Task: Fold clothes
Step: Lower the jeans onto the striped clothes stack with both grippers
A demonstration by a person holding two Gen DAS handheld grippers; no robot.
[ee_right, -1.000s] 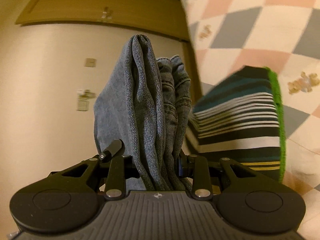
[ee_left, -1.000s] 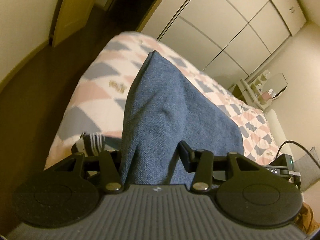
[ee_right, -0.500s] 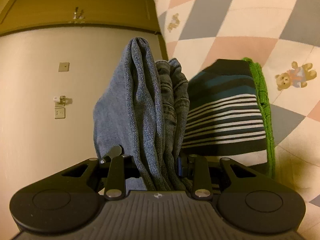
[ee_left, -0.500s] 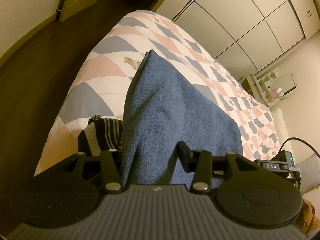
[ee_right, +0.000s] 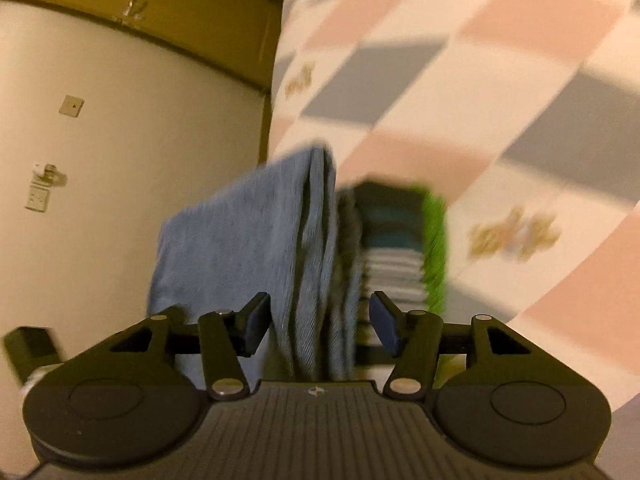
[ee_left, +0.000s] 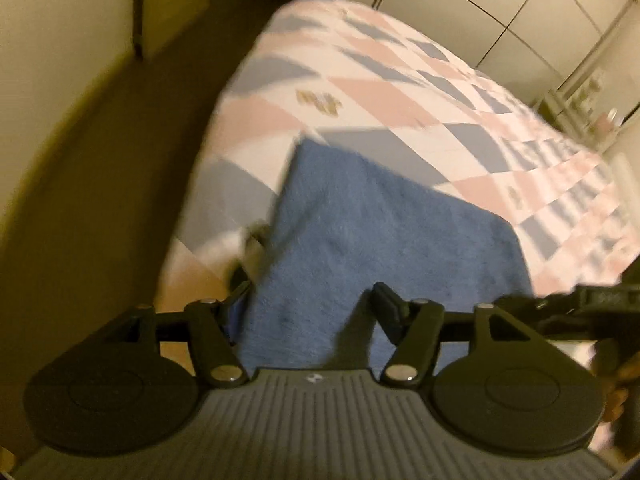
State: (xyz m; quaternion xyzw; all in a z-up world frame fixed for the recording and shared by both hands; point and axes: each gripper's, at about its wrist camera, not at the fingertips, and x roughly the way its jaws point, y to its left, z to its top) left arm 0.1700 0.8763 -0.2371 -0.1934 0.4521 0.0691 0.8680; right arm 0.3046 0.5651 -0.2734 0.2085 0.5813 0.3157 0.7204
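Both views blurred; motion likely, detail soft.

Landmark: the bed with the pink, grey and white diamond-patchwork quilt (ee_left: 400,92).

Folded blue denim jeans (ee_left: 360,240) lie at the near end of that bed, close to its foot corner, flat face up in the left view. In the right view the same bundle shows edge-on, several stacked layers of denim (ee_right: 312,248) running straight away from the tool. Long axis of the fold appears to run from the tools toward the middle of the bed.

Left tool (ee_left: 312,308): jaws spread apart, one on each side of the denim; the right-hand pad stands clear of the cloth. The left-hand pad is partly hidden behind the cloth edge, so contact there cannot be told. Reads as released, not clamping.

Right tool (ee_right: 316,320): jaws spread, a gap on both sides of the layered edge. Released as well.

Just beyond the jeans, further onto the bed, sits a folded striped garment in dark teal, white and black with a bright green edge (ee_right: 400,240), touching or nearly touching the denim.

Judgement: jeans look folded and set down beside the striped piece. Both tools sit equally close, straddling the near edge; backing straight out along the fold's axis should keep the layers from dragging.
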